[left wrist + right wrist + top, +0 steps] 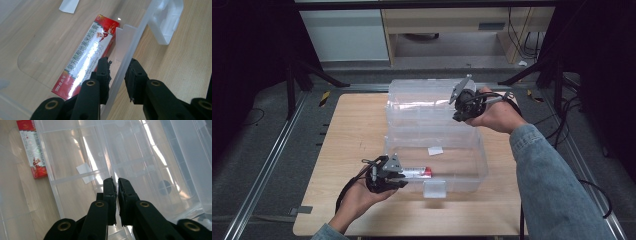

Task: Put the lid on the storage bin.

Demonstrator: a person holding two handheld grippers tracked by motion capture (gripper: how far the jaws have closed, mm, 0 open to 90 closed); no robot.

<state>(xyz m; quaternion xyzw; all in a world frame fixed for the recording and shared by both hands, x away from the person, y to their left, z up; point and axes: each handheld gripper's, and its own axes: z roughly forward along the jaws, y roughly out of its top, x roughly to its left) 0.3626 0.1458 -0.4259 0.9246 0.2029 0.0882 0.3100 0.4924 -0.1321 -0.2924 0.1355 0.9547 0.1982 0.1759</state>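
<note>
Clear bin [472, 170] on tabletop [357, 130]: left claw [117, 72] released, straddling near wall by red box [87, 55]; right claw [117, 185] clenched on lid [422, 100] edge, far right.

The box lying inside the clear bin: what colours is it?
The box is red with a white middle band; the left gripper view shows it best.

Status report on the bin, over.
Left gripper open, jaws astride clear bin's front wall. Right gripper shut on lid, raised. Red box inside. Nothing in the way.
</note>
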